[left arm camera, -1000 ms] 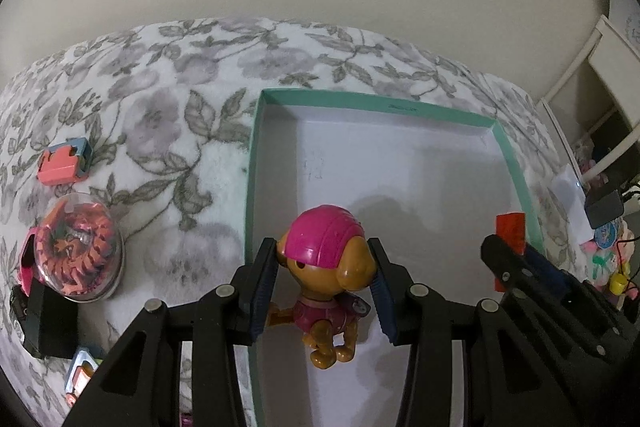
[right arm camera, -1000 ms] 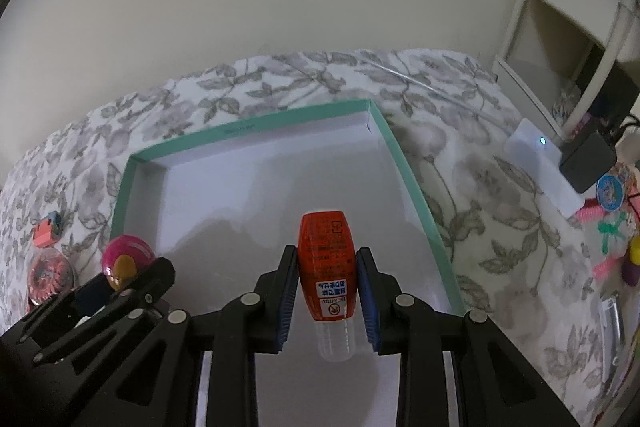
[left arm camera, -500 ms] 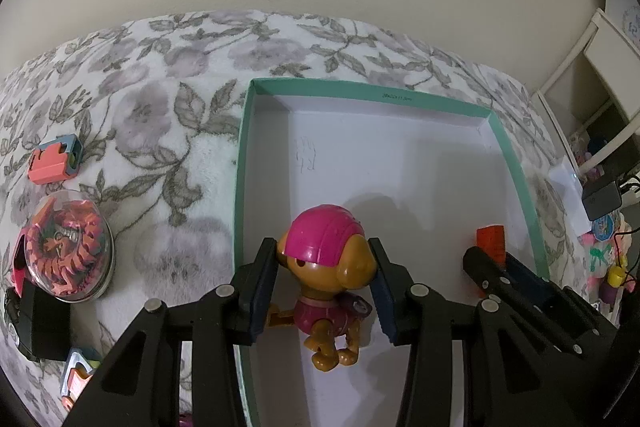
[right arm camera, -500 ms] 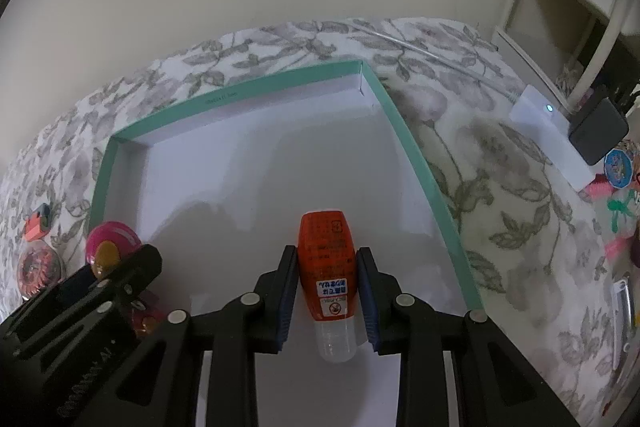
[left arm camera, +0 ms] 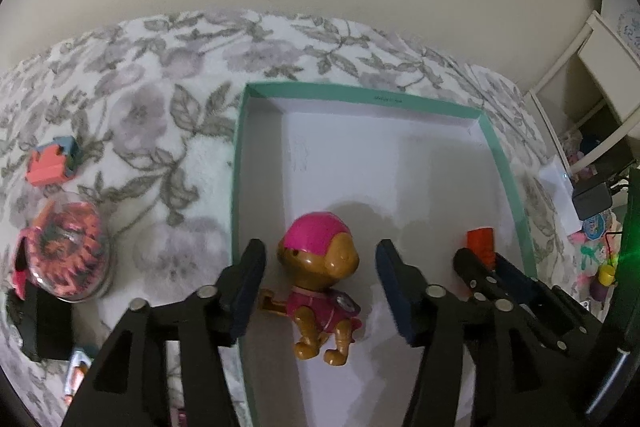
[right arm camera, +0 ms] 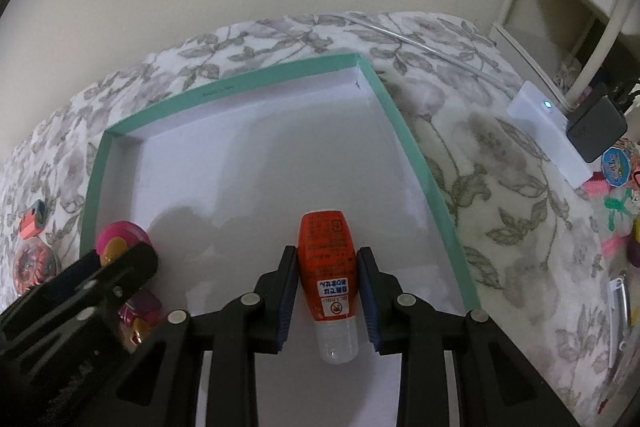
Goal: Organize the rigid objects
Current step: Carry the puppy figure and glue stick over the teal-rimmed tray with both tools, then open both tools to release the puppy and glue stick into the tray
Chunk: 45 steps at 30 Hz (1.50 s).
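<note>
Orange bottle (right arm camera: pixel 327 263) pinched in right gripper (right arm camera: pixel 327 289); left gripper (left arm camera: pixel 320 291) opening around toy dog (left arm camera: pixel 320 279).

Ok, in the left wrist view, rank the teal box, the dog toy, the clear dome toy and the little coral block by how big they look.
1. teal box
2. dog toy and clear dome toy: look alike, so unranked
3. coral block, though it lies farther off

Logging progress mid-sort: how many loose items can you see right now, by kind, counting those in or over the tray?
Toy figures: 1, the pink-helmeted dog, between the opening left gripper pads
Bottles: 1, orange bottle, in the right gripper
Blocks: 1, coral block
Domed capsules: 1, clear capsule
Total: 4
</note>
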Each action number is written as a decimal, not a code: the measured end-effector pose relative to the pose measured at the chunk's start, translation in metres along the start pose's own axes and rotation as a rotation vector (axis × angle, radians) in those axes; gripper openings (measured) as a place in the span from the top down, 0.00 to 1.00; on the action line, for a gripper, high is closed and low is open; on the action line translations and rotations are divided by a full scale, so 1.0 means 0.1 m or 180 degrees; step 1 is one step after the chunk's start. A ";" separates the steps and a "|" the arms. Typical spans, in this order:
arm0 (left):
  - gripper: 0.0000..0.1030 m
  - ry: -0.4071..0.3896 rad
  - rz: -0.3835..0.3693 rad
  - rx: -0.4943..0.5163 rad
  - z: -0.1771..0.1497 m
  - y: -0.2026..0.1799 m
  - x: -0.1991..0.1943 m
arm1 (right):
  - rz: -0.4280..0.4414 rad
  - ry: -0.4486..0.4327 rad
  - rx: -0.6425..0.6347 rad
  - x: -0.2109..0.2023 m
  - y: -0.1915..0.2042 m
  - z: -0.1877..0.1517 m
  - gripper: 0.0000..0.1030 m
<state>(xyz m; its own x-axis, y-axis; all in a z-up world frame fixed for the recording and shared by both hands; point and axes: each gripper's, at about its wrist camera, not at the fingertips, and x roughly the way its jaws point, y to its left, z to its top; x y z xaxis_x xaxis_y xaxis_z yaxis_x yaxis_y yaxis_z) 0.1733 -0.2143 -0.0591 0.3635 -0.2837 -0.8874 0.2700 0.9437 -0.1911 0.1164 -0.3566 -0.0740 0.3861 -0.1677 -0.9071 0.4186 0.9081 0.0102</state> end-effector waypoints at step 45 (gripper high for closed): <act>0.00 -0.0327 0.0641 -0.0360 0.22 0.53 -0.42 | -0.0125 -0.0172 -0.0253 -0.37 0.18 0.15 0.00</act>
<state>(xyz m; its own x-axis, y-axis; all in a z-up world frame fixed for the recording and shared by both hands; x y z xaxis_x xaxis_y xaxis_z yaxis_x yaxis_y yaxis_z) 0.1921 -0.1561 -0.0231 0.4900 -0.0985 -0.8661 0.0837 0.9943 -0.0657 0.1220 -0.3397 -0.0334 0.4154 -0.2224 -0.8820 0.3685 0.9277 -0.0604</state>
